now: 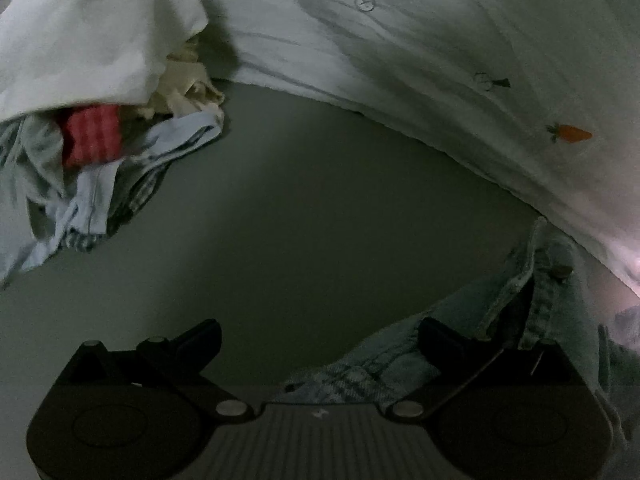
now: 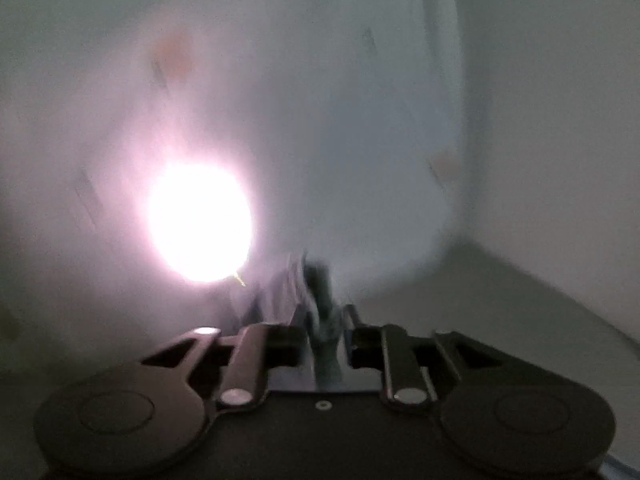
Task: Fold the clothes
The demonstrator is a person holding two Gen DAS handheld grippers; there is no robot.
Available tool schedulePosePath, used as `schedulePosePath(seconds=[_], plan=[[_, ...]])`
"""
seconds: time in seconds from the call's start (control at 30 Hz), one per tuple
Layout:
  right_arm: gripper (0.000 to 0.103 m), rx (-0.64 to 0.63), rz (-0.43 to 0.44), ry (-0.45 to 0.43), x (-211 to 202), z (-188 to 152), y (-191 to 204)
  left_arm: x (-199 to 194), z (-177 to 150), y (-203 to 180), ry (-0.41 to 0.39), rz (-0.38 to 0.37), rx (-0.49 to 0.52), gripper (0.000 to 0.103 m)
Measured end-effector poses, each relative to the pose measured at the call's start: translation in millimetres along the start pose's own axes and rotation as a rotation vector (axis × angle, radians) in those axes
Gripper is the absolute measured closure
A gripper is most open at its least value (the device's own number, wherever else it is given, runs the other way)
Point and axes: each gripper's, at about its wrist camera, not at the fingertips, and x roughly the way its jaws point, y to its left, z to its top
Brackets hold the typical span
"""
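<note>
A white garment (image 1: 400, 64) with buttons and small carrot prints hangs across the top and right of the left wrist view, above the grey table (image 1: 280, 220). My left gripper (image 1: 320, 332) is open; a light denim garment (image 1: 500, 312) lies against its right finger (image 1: 440, 336). In the right wrist view my right gripper (image 2: 326, 336) is shut on a bunched edge of cloth (image 2: 320, 292), and the white garment (image 2: 320, 100) hangs blurred in front of it, lit from behind by a bright lamp (image 2: 200, 220).
A pile of clothes (image 1: 100, 152) lies at the left of the table: white, cream, light blue and a red striped piece (image 1: 92, 136). A pale wall (image 2: 560, 120) and a strip of table (image 2: 500, 300) show at the right.
</note>
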Motion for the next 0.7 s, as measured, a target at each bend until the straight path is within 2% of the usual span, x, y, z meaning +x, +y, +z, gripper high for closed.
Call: schedulePosePath(seconds=[0.07,0.1,0.2,0.27,0.37,0.43,0.53,0.63,0.67,0.7], plan=[[0.060,-0.103,-0.086,0.132,17.8,-39.6,5.3,-5.2,3.1,0.4,-0.015,-0.003,0.010,0.000],[0.056,-0.116,-0.090,0.183,21.4,-57.8,7.9,-8.1,4.9,1.4,-0.024,-0.007,0.009,0.000],[0.040,-0.088,-0.052,0.302,25.0,-100.8,17.2,-17.2,12.9,7.5,-0.054,-0.038,-0.034,0.000],[0.021,-0.062,-0.020,0.345,26.1,-120.4,23.5,-22.9,19.5,15.7,-0.068,-0.114,-0.107,0.000],[0.018,-0.050,0.036,0.411,32.2,-140.8,38.0,-26.6,28.7,24.9,-0.066,-0.292,-0.213,0.000],[0.015,-0.034,0.061,0.447,34.1,-153.0,42.9,-24.2,34.3,19.6,-0.054,-0.402,-0.214,0.000],[0.006,-0.002,0.020,0.429,34.8,-151.6,44.2,-11.4,44.4,-4.6,-0.036,-0.413,-0.101,0.000],[0.004,0.037,0.043,0.440,37.6,-150.4,36.4,14.8,52.0,-27.0,0.027,-0.427,-0.053,0.000],[0.004,0.045,0.047,0.440,37.6,-150.0,34.4,25.0,54.2,-33.6,0.057,-0.437,-0.052,0.002],[0.004,0.041,0.047,0.441,36.9,-150.3,33.7,36.9,55.8,-41.1,0.097,-0.425,-0.055,0.010]])
